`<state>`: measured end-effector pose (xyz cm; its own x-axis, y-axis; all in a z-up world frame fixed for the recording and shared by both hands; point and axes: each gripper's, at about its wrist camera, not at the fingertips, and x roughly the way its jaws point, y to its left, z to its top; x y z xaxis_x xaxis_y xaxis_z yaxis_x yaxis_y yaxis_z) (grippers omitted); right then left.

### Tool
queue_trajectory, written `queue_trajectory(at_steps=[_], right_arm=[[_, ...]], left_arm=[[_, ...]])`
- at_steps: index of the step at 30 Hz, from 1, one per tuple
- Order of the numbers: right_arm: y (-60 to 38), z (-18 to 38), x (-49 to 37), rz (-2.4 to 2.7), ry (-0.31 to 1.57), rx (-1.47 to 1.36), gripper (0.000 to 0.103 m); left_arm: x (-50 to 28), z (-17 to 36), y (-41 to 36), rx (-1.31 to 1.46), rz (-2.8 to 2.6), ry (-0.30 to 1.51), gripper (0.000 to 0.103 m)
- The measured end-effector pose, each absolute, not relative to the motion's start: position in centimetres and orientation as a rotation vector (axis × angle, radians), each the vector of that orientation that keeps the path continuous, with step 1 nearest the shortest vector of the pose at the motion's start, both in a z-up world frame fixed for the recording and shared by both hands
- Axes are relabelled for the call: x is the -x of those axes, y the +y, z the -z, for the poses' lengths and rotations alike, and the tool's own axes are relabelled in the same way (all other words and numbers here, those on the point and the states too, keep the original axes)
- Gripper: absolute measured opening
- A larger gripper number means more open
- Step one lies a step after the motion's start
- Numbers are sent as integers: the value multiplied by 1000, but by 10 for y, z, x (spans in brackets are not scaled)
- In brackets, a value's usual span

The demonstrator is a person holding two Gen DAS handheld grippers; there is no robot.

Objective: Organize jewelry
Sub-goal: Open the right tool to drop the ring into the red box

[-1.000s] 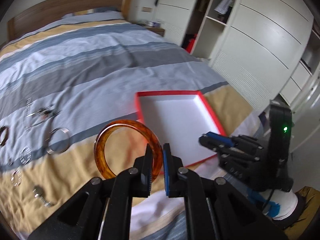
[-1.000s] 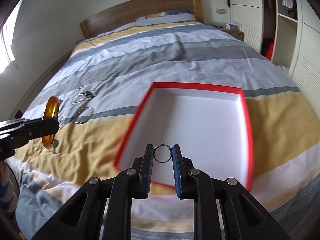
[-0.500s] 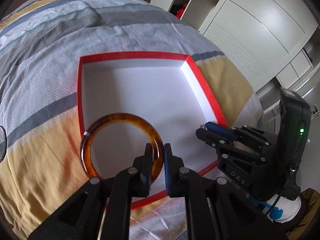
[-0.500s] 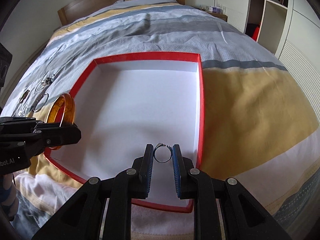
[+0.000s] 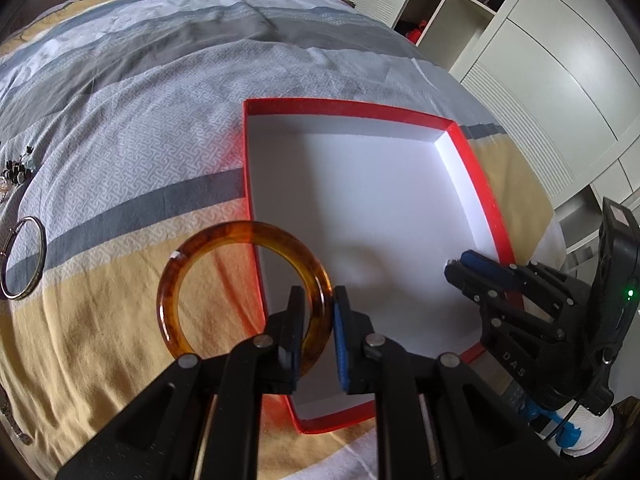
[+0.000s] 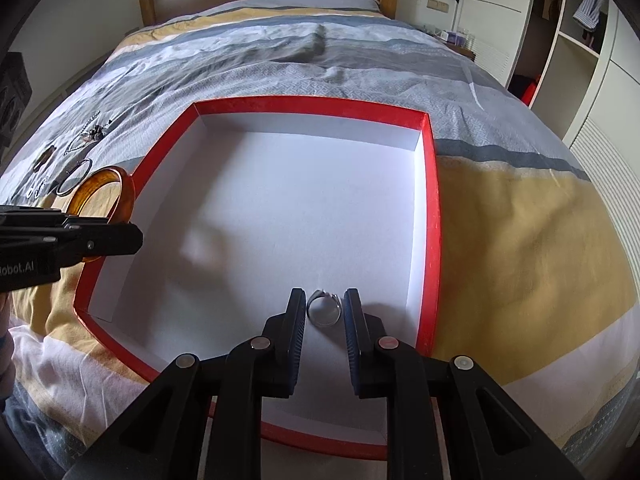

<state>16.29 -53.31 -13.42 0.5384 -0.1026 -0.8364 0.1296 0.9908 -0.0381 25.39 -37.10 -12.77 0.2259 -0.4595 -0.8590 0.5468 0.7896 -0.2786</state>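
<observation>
Left wrist view: the left gripper (image 5: pixel 318 308) has its jaws clenched on an amber bangle (image 5: pixel 244 292), gripping the right side of the hoop. The bangle stands roughly upright and hangs over the near left wall of the red box (image 5: pixel 466 156), part of it above the box's white floor and part above the yellow band of the bed (image 5: pixel 160 92). The box lies open on the striped cover. The right gripper (image 5: pixel 460 268) reaches in from the right, its tips over the near right part of the box floor; from this side I cannot tell how its jaws stand. On the cover at the far left lies a thin metal bangle (image 5: pixel 22 258), well apart from the box, with a small beaded piece (image 5: pixel 18 170) farther up.

Right wrist view: the right gripper (image 6: pixel 325 312) is low over the box (image 6: pixel 434 208) floor near its front right. A silver ring (image 6: pixel 324 312) sits between the jaws; a small gap shows on each side of it, so the jaws look released, and the ring seems to rest on the white floor. The left gripper (image 6: pixel 132 236) comes in from the left at the box's left wall, holding the bangle (image 6: pixel 106 192) upright just above the rim. Beyond it, more jewelry (image 6: pixel 74 156) lies scattered on the cover (image 6: pixel 520 220), well left of the box.
</observation>
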Motion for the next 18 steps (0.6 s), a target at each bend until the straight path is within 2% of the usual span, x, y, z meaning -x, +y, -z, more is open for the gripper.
queue_trajectory(at_steps=[7, 18], right_arm=[[-526, 135, -163, 110, 998, -13, 36], [-528, 124, -152, 110, 1003, -21, 44]], left_arm=[[-254, 129, -377, -97, 705, 1150, 15], [-241, 141, -381, -132, 766, 1189, 21]])
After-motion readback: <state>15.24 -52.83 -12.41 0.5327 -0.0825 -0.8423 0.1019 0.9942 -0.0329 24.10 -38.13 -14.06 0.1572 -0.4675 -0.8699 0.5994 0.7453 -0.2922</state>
